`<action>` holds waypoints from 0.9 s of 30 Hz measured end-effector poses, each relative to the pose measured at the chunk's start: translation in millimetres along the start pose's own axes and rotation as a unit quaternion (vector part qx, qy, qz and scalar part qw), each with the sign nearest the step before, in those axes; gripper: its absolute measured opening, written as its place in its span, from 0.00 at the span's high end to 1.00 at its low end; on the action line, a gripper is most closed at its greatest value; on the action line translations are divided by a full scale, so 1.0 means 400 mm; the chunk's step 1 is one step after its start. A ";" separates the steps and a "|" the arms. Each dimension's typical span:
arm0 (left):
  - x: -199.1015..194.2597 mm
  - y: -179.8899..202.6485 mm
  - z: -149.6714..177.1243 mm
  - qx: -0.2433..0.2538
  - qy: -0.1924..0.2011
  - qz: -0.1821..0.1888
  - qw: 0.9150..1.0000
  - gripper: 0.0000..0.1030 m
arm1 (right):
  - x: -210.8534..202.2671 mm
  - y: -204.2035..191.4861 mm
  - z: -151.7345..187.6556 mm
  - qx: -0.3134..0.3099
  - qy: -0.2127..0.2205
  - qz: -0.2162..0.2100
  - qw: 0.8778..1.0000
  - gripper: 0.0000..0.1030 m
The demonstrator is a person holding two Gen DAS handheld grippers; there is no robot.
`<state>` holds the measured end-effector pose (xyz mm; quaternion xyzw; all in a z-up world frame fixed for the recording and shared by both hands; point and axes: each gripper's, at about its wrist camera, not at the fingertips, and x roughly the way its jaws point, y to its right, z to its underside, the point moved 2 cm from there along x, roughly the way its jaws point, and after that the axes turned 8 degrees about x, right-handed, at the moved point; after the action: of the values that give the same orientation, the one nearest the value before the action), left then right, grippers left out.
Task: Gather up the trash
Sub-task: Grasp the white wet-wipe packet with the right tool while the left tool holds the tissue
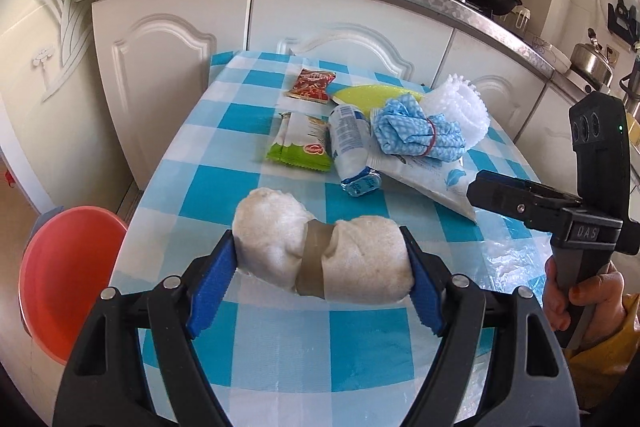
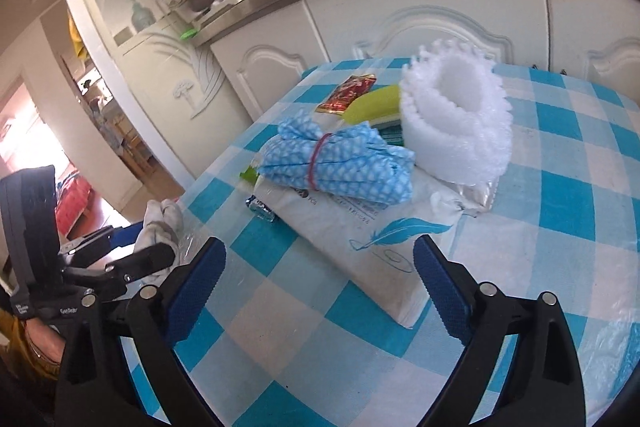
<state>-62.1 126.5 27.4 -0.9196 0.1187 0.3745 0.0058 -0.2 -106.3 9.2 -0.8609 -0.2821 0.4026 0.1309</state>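
The left claw is clamped on a taped white wad at the near edge of the checked counter. The right claw stands apart, empty, at the near end of a white feather-printed bag. A blue cloth bundle and foam roll lie on the bag.

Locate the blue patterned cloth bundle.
In both views, the blue cloth bundle lies on the white feather-print bag, beside the white foam roll.
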 end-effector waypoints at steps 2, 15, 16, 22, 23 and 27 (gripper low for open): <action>-0.003 -0.011 0.005 -0.005 0.000 -0.002 1.000 0.24 | 0.017 -0.015 0.003 -0.008 -0.015 -0.010 1.000 0.30; 0.008 -0.037 0.026 -0.020 -0.009 0.008 1.000 0.24 | 0.134 -0.035 -0.049 -0.135 -0.034 0.092 0.986 0.08; 0.010 -0.038 0.027 -0.020 -0.010 0.008 1.000 0.24 | 0.145 -0.039 -0.049 -0.156 -0.038 0.100 0.982 0.08; 0.018 -0.045 0.032 -0.026 -0.016 0.012 0.999 0.24 | 0.206 -0.039 -0.053 -0.230 -0.078 0.131 0.961 0.04; 0.019 -0.045 0.033 -0.027 -0.017 0.013 0.999 0.24 | 0.209 -0.037 -0.052 -0.234 -0.083 0.129 0.960 0.04; 0.024 -0.046 0.038 -0.030 -0.021 0.017 0.999 0.24 | 0.203 -0.031 -0.061 -0.217 -0.086 0.115 0.966 0.12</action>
<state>-61.7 143.7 8.4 -0.9093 0.1228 0.3968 -0.0255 55.7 -48.4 -20.0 -0.8574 -0.2719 0.4168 -0.1311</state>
